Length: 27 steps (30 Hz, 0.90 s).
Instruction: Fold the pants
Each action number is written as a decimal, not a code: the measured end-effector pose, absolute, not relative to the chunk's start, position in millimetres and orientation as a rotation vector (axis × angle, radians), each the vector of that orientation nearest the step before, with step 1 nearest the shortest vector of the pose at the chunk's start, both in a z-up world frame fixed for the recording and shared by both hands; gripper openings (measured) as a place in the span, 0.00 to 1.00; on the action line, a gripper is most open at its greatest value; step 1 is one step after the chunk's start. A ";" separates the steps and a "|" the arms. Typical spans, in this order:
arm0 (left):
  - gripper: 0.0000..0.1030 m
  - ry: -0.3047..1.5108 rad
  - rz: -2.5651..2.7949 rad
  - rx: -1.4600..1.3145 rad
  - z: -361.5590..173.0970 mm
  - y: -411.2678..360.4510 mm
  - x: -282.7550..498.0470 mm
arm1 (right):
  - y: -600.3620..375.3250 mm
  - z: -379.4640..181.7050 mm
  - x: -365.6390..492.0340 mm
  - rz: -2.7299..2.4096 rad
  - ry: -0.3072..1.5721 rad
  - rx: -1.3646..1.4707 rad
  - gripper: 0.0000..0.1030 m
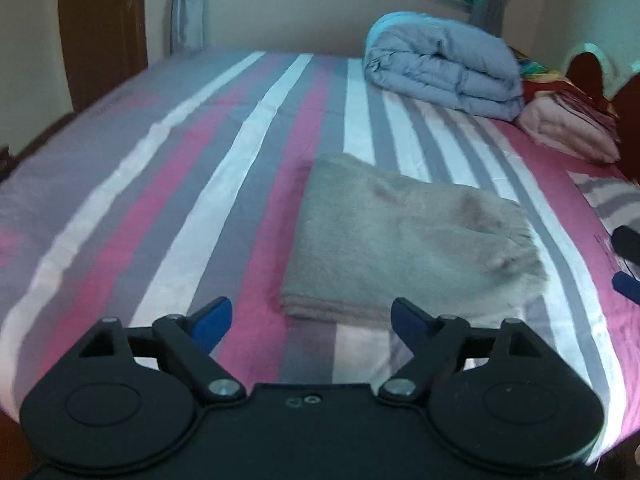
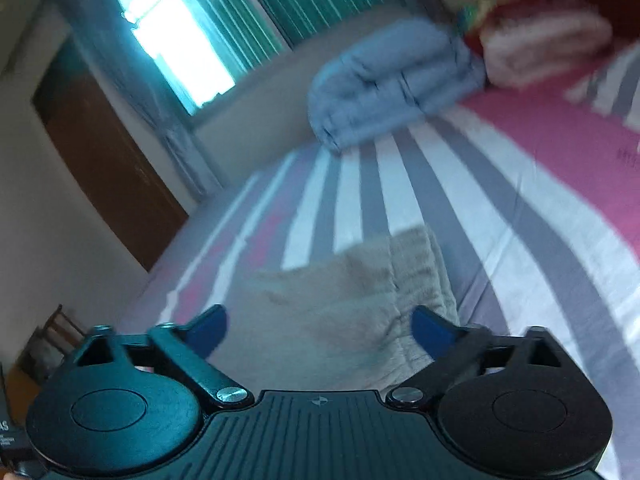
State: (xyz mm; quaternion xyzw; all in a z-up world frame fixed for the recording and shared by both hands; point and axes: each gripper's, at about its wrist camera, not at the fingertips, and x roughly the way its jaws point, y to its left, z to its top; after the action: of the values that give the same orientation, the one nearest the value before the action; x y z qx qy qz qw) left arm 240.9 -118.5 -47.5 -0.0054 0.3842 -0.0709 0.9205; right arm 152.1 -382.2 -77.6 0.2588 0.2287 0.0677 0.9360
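Pants look pretty much folded, I'd say.

The grey pants (image 1: 404, 240) sit as a flat stacked rectangle on the striped bedsheet (image 1: 248, 168). My left gripper (image 1: 310, 318) and right gripper (image 2: 320, 326) both hang wide open, holding nothing (right view's blurry). Blue duvet (image 1: 444, 64) is folded near the window (image 2: 188, 52).

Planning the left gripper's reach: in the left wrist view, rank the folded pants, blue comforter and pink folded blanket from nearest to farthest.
1. Folded pants, just ahead of the left gripper.
2. Pink folded blanket, far right.
3. Blue comforter, far end, slightly right.
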 end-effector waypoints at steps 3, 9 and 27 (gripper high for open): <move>0.86 0.753 -0.144 0.027 -30.1 -124.4 203.1 | -368.4 -63.8 107.3 0.167 0.467 0.522 1.00; 0.94 0.646 -0.173 0.041 -1.0 -125.0 123.7 | -359.6 -50.1 40.7 0.161 0.434 0.565 1.00; 0.94 0.447 -0.155 0.035 15.9 -100.3 -36.1 | -297.3 -14.4 -131.3 0.174 0.207 0.462 1.00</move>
State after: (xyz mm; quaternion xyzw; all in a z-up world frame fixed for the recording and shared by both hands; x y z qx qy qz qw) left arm -36.1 -100.3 15.9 0.0173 0.2214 -0.0769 0.9720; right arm -131.3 -297.3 -14.4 0.2283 0.1025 0.0859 0.9644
